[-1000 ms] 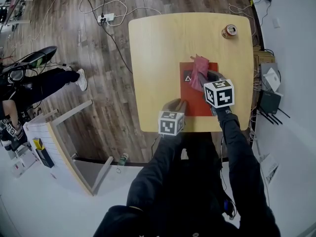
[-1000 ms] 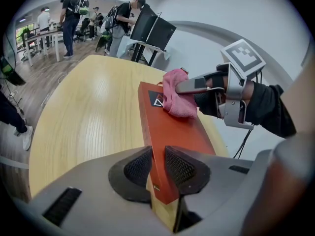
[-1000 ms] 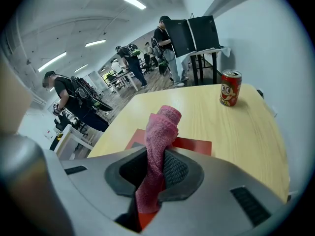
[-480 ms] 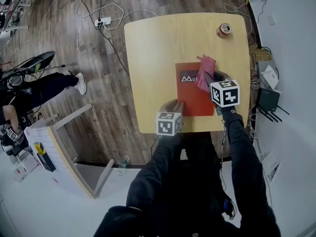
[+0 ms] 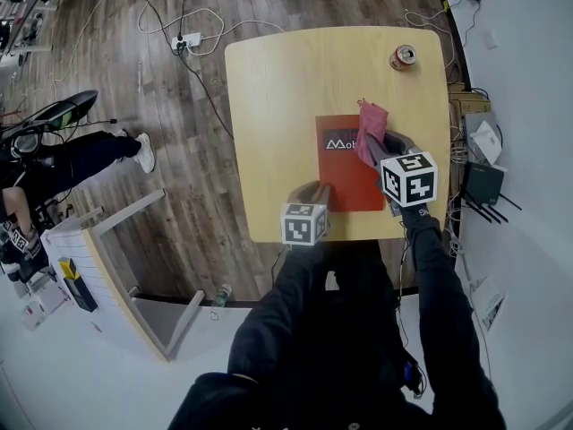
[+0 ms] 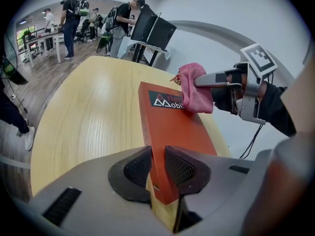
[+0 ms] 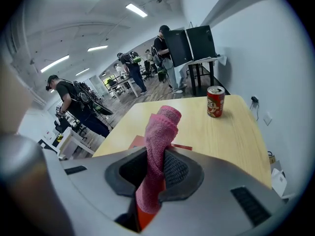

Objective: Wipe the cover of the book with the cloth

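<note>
A red book [image 5: 345, 179] lies flat on the wooden table [image 5: 286, 106]; its cover carries a dark panel with white lettering [image 6: 165, 100]. My left gripper [image 5: 322, 189] is shut on the book's near left corner [image 6: 158, 173], the jaws clamped on its edge. A pink cloth [image 5: 370, 131] rests on the cover's far right part, bunched and upright [image 7: 160, 146]. My right gripper [image 5: 383, 143] is shut on the cloth, which sticks out above its jaws. In the left gripper view the right gripper [image 6: 206, 78] presses the cloth [image 6: 193, 90] against the book.
A red drink can [image 5: 402, 56] stands near the table's far right corner [image 7: 214, 101]. Cables and a power strip [image 5: 185, 38] lie on the floor beyond the table. Boxes and devices [image 5: 483, 150] sit to the table's right. People stand at desks in the background.
The right gripper and the cloth have slid rightward over the cover, uncovering the lettering. The left gripper stays clamped on the book's corner.
</note>
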Demonstrator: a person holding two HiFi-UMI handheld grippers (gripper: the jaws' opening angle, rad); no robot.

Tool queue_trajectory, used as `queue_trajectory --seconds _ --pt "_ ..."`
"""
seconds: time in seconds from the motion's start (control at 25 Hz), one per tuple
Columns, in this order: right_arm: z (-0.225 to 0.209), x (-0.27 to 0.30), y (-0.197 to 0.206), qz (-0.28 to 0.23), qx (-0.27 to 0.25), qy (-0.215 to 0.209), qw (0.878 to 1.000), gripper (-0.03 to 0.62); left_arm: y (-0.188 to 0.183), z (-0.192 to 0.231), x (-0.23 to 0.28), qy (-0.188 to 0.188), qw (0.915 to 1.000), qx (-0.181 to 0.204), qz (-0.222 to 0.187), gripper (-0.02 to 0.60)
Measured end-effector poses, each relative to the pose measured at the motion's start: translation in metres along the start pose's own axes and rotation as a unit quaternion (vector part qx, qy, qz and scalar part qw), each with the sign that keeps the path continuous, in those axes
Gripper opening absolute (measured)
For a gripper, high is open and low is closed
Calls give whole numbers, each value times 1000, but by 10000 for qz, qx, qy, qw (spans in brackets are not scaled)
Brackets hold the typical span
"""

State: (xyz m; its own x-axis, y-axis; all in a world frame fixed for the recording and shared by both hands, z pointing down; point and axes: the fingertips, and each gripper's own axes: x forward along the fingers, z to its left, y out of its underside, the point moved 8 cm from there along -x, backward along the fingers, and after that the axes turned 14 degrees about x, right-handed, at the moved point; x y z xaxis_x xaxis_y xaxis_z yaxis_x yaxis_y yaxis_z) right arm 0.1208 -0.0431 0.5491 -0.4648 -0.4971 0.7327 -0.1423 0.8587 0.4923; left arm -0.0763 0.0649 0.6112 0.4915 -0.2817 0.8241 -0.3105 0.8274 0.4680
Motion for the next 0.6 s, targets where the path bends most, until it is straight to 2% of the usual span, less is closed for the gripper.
queue_trajectory --seconds 0.28,0.6 --pt "46 12 11 129 -103 -704 9974 77 2 -2 3 -40 10000 20 -49 106" --pt "65 34 30 403 -99 -963 9945 77 1 -3 4 -68 10000 17 -60 106"
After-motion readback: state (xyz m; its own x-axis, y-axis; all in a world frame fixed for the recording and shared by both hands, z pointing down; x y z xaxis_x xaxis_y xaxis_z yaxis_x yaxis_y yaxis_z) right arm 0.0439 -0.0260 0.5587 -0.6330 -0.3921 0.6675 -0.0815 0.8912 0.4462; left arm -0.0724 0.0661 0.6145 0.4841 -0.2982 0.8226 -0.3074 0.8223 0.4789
